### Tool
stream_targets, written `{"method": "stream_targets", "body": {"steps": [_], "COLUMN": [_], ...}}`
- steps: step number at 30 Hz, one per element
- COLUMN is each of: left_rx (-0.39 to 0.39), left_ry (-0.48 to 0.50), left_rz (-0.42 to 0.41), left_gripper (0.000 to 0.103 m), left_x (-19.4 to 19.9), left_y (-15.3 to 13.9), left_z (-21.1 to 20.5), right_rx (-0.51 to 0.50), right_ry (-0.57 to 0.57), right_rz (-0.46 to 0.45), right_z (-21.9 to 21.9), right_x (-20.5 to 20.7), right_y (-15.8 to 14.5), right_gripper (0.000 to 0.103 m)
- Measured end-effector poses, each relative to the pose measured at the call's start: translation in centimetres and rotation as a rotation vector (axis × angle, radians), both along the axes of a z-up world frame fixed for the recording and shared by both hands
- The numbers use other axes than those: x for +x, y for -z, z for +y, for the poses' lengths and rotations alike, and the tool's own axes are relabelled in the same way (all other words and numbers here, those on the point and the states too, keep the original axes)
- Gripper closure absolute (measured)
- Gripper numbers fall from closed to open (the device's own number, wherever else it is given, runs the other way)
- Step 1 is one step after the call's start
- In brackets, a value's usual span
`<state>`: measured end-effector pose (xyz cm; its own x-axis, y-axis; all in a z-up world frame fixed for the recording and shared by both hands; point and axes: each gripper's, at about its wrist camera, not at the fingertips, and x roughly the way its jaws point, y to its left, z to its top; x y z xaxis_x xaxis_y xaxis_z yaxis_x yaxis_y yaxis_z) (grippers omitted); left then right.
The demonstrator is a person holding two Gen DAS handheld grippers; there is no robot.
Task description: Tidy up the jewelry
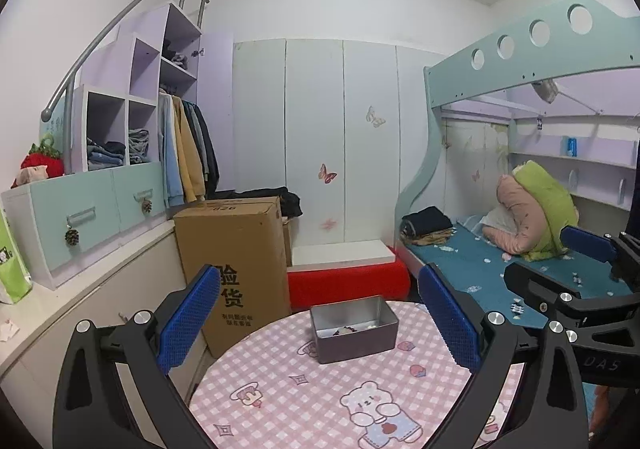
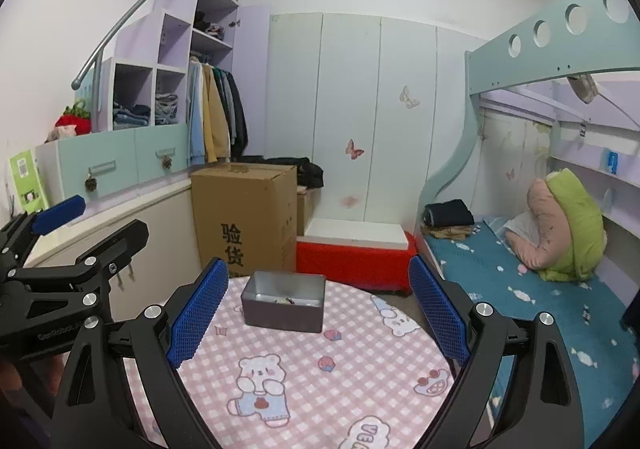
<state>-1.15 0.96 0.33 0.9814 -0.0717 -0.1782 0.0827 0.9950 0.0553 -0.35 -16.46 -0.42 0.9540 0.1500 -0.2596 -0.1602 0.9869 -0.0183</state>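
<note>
Both jaws are standing wide apart and holding nothing: the left gripper [image 1: 320, 317] and right gripper [image 2: 320, 309] are hovering side by side above the round table's pink checked cloth [image 1: 288, 381], apparently lining up. The open grey rectangular metal tin [image 1: 354, 329] is sitting near the table's far edge; its small contents [image 2: 286, 301], presumably jewelry, are too blurred to identify.

left black plastic two-finger gripper [image 1: 318, 319]: blue waffle-textured pads, shiny silver screws
right black plastic two-finger gripper [image 2: 318, 311]: same blue pads, silver screws, faint grey lettering on its body
</note>
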Motion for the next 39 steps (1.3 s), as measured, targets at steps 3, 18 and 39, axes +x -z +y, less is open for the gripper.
{"method": "stream_targets", "body": {"steps": [3, 18, 39], "left_rx": [0.001, 0.013, 0.022], "left_ry": [0.002, 0.000, -0.001], "left_rz": [-0.014, -0.040, -0.032], "left_gripper": [0.007, 0.007, 0.007], "left_x": [-0.3, 0.4, 1.4], "left_y": [-0.1, -0.3, 0.0], "left_z": [-0.1, -0.5, -1.0], "right_rx": [0.003, 0.024, 0.037], "right_ry": [0.003, -0.004, -0.008], "right_rz": [-0.007, 0.004, 0.025], "right_z": [-0.1, -0.5, -0.9], "right_x": [-0.1, 0.7, 1.8], "right_y": [-0.2, -0.1, 0.5], "right_gripper": [0.014, 0.014, 0.014]}}
